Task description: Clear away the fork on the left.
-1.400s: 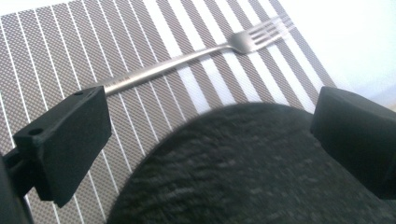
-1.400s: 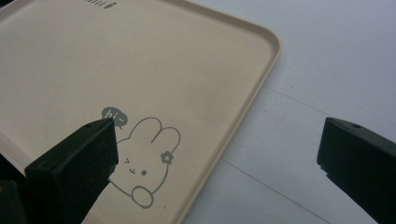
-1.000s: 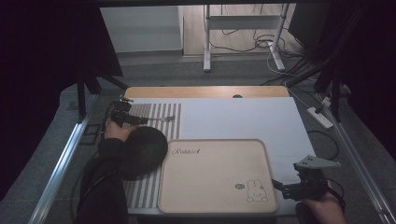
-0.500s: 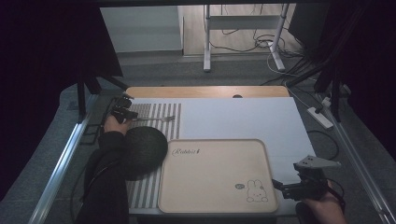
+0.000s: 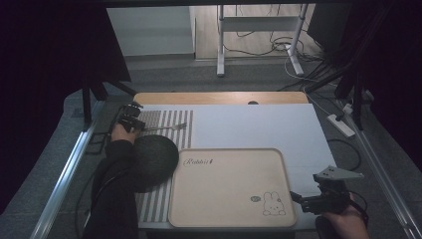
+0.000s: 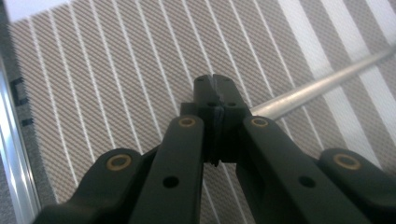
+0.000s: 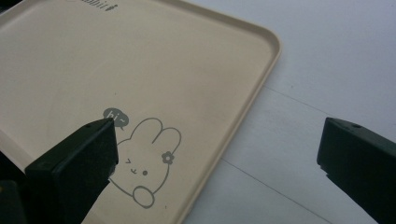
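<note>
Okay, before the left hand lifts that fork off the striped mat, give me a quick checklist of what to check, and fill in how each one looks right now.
1. Left gripper shut on the fork handle: ok, jaws have just closed on its end.
2. Fork lying flat on the striped mat: ok.
3. Grip placement: cannot tell how much of the handle sits between the pads.
4. Dark round plate clear of the fork: ok, it lies nearer the person.
5. Beige tray free to receive things: ok.
6. Right gripper out of the way: ok, open, over the tray's near right corner.

A beige rabbit tray (image 5: 231,189) lies beside what looks like a dark round plate (image 5: 154,157).
</note>
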{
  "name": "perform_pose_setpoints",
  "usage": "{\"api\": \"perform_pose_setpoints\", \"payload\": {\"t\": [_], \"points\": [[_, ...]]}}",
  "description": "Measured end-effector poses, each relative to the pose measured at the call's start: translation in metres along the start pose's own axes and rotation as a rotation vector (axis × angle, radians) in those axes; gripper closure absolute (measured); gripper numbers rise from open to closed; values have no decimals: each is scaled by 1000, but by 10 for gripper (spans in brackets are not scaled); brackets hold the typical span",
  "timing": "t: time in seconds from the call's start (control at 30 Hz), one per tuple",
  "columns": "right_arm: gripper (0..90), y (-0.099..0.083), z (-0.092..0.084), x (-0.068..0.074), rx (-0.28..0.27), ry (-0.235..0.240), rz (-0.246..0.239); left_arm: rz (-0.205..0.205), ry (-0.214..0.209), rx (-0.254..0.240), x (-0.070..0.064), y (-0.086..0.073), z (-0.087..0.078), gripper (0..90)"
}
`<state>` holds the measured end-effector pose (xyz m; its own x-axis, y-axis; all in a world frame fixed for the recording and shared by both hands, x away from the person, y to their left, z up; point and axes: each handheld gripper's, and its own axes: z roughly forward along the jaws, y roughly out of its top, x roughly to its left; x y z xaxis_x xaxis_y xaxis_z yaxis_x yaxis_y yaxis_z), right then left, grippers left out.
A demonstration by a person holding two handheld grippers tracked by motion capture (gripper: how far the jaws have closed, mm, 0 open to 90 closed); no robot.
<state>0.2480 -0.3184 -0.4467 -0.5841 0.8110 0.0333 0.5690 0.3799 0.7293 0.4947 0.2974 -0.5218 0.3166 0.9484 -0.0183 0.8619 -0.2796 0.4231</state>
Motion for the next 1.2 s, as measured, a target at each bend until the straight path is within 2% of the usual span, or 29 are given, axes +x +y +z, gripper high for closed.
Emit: {"api": "perform_pose_setpoints", "payload": {"t": [0.13, 0.3, 0.37, 0.5, 0.57, 0.63, 0.67, 0.7, 0.73, 0.83, 0.9, 0.97, 1.07, 1.2], "points": [[0, 0, 0, 1, 6, -1, -5, 19, -46, 19, -3, -6, -4, 898], [0, 1, 1, 1, 8, -2, -8, 57, -72, 47, -7, -10, -8, 898], [0, 1, 1, 1, 9, -1, -7, 61, -94, 59, -8, -10, -9, 898], [0, 1, 1, 1, 10, -1, -9, 85, -96, 78, -11, -11, -10, 898], [0, 1, 1, 1, 9, -1, -9, 81, -105, 78, -10, -11, -10, 896], [0, 1, 1, 1, 9, -1, -8, 60, -76, 38, -8, -11, -12, 890], [0, 1, 1, 1, 9, 0, -8, 39, -88, 12, -6, -11, -13, 806], [0, 1, 1, 1, 9, 0, -7, 24, -113, -10, -4, -10, -14, 653], [0, 1, 1, 1, 9, 0, -7, 17, -115, -21, -4, -9, -14, 653], [0, 1, 2, 1, 11, 1, -7, 23, -106, -39, -8, -5, -15, 319], [0, 1, 2, 1, 10, 1, -7, 32, -104, -42, -11, -1, -15, 186], [0, 1, 2, 1, 11, 1, -8, 50, -121, -38, -14, 2, -15, 128], [0, 1, 2, 1, 12, 0, -11, 98, -133, -18, -22, 8, -14, 22], [0, 1, 1, 1, 11, 0, -11, 146, -146, 7, -34, 17, -9, 0]]}}
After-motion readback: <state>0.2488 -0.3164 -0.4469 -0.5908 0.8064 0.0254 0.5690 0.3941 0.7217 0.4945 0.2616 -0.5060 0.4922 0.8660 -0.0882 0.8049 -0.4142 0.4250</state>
